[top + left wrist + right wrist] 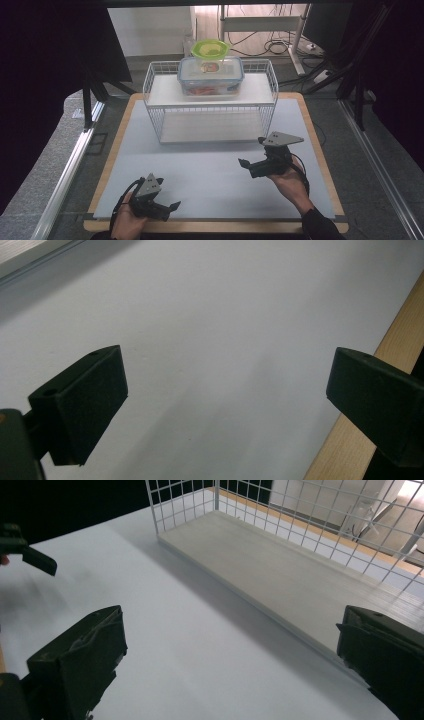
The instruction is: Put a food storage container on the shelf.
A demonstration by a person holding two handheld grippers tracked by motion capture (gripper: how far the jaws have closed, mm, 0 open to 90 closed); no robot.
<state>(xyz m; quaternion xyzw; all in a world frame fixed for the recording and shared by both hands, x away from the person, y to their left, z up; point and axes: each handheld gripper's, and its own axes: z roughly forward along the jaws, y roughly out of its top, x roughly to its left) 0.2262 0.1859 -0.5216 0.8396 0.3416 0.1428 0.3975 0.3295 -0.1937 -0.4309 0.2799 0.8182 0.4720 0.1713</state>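
The left gripper (166, 206) sat low near the table's front edge, its jaws spread wide with nothing between them. Under it was the plain white mat (210, 165), and the table's wooden rim (395, 347) ran close by on one side.

In the middle stood a white wire rack (210, 97) with two shelves. A clear box with a blue lid (210, 75) rested on the top shelf, and a green-lidded tub (210, 48) sat on top of it. The box looked stiff, smooth and a bit slippery, so holding its two long sides seemed best.

The right gripper (252, 155) hung near the rack's front, jaws spread wide and empty too. The mat between had lots of open room.
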